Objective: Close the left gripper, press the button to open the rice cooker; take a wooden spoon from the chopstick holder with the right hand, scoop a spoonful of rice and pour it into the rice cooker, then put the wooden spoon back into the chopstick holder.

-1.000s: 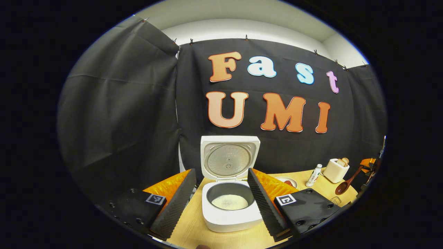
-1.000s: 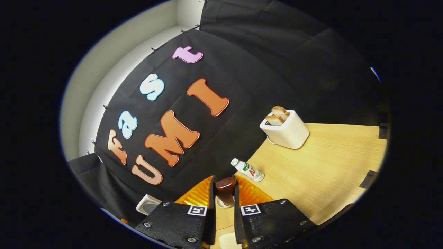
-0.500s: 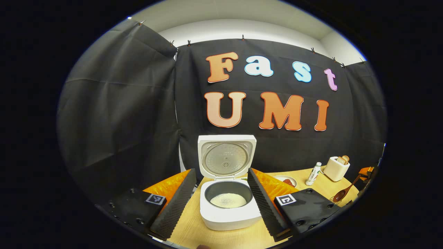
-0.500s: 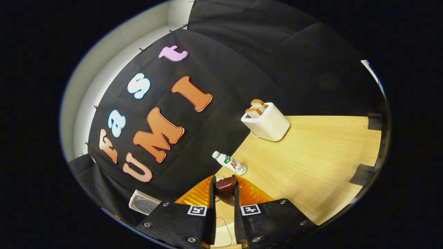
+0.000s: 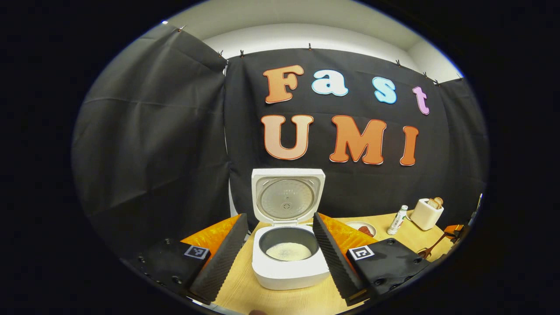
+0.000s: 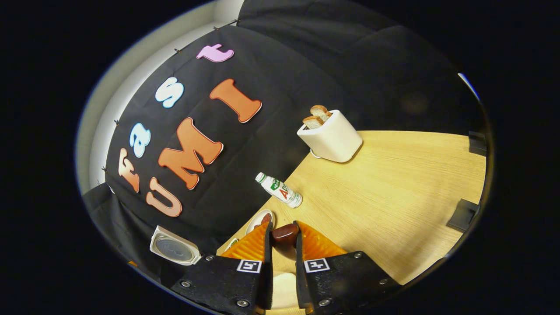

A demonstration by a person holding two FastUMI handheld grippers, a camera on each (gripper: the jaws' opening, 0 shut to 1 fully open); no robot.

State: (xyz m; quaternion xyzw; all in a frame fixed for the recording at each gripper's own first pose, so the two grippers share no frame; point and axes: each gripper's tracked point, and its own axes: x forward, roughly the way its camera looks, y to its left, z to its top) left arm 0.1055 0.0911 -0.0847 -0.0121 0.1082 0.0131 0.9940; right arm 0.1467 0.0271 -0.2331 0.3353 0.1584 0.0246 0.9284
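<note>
On the wooden table (image 5: 245, 291) the rice cooker (image 5: 288, 267) stands open, lid up, rice in its pot. The left gripper (image 5: 280, 249) hangs spread before it. The right gripper (image 6: 283, 245) pinches the wooden spoon (image 6: 285, 234) above the table, near a bottle (image 6: 280, 190) and toaster (image 6: 331, 137).

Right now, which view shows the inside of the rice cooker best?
The left gripper view: the rice cooker faces the camera, lid up, white rice in its pot. The right gripper view catches just its raised lid at the edge.
</note>
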